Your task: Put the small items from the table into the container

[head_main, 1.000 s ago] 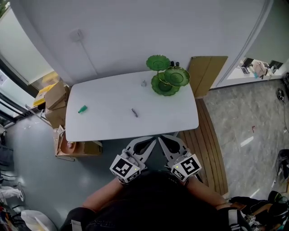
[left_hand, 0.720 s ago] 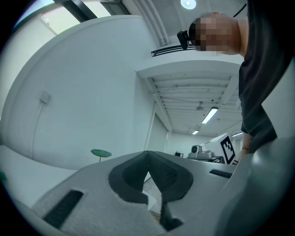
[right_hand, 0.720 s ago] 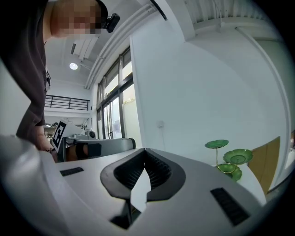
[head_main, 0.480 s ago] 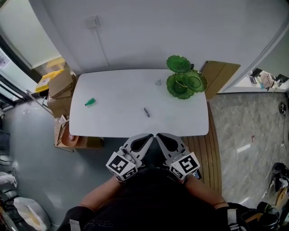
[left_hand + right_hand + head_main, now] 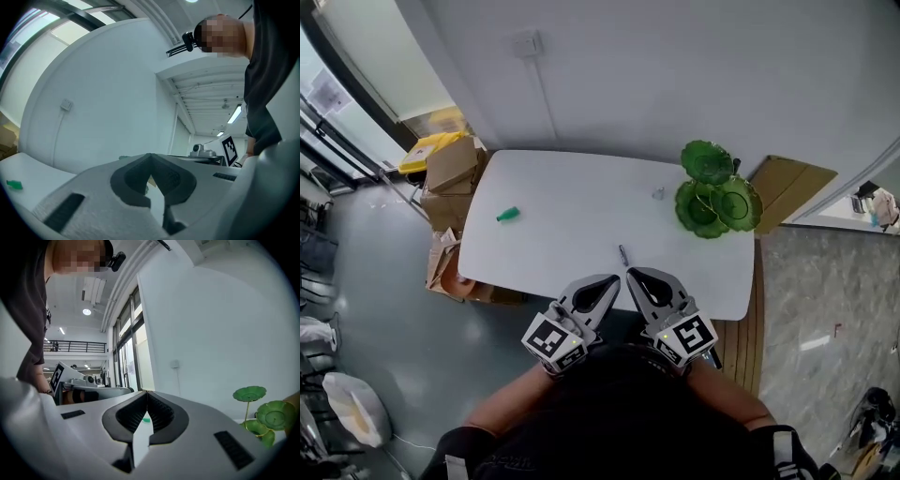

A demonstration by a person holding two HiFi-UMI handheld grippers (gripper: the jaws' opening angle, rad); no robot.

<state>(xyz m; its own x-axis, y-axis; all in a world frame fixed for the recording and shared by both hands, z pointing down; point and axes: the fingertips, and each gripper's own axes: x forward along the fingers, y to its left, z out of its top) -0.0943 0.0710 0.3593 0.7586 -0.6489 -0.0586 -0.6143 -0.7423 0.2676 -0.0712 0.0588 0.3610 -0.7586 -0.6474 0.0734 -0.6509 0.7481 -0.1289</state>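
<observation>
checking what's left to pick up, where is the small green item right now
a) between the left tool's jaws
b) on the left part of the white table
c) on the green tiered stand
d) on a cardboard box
B: the small green item lies alone on the left part of the white table, well apart from the green tiered stand at the table's right end.

Both forearms reached forward side by side. The left gripper (image 5: pixel 612 278) and right gripper (image 5: pixel 633 273) pointed level, tips converging, jaws closed and empty.
</observation>
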